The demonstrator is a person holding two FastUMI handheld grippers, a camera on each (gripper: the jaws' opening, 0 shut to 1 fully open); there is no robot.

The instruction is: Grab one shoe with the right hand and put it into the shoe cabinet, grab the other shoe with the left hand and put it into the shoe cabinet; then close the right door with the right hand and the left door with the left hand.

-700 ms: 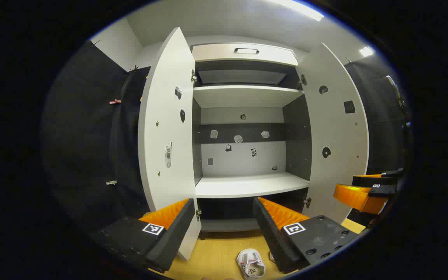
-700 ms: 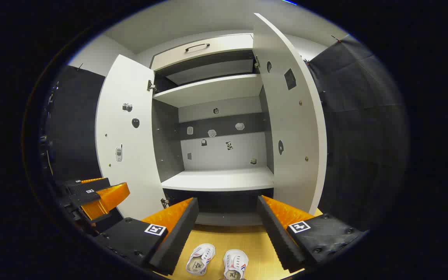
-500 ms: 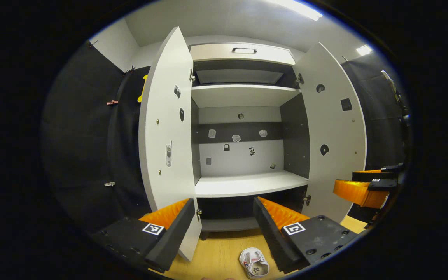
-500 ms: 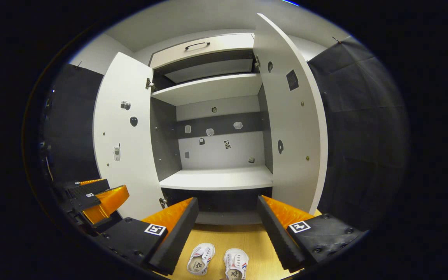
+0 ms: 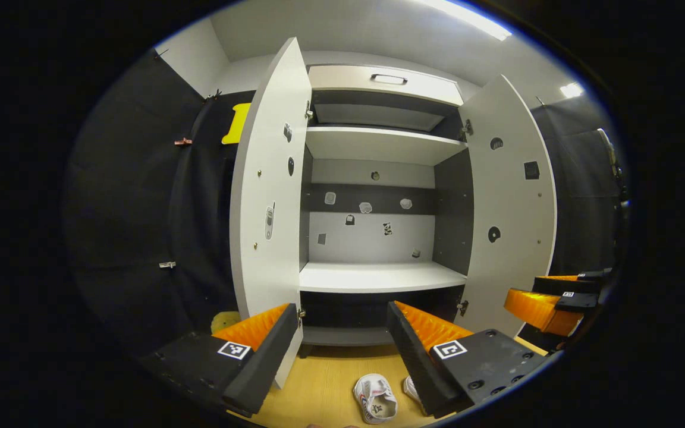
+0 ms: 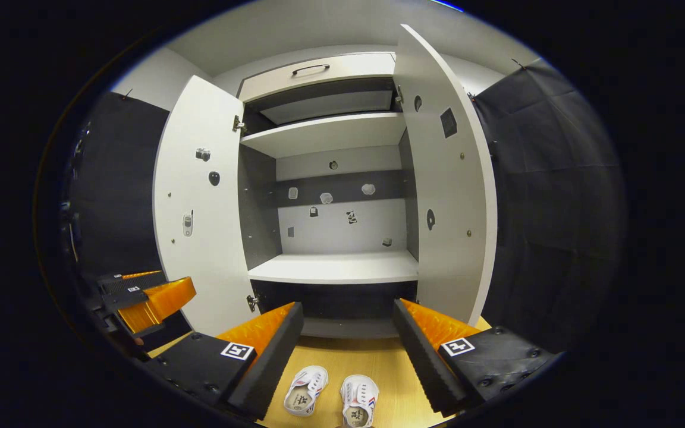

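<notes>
Left gripper (image 5: 342, 351): jaws wide apart, holding nothing; raised above the floor and facing the cabinet. Seen again at the left edge of the right gripper view (image 6: 146, 300).
Right gripper (image 6: 348, 351): jaws wide apart, holding nothing; facing the cabinet opening. Seen again at the right edge of the left gripper view (image 5: 547, 300).
Left shoe (image 6: 305, 390): white with red and blue marks, on the floor below the right gripper, opening up.
Right shoe (image 6: 359, 400): same kind, just beside the first, apart from it. In the left gripper view one shoe (image 5: 375, 398) lies between the fingers and the other is partly hidden behind the right-hand finger.
Floor (image 6: 372, 362): light wood, in front of the cabinet.
Shoe cabinet (image 6: 333, 267): white shelves, dark side walls, small stickers on the back panel; no shoe on the shelves.
Left door (image 6: 200, 208): swung open.
Right door (image 6: 446, 178): swung open.
Drawer (image 6: 316, 74): above the opening, shut, with a bar handle.
</notes>
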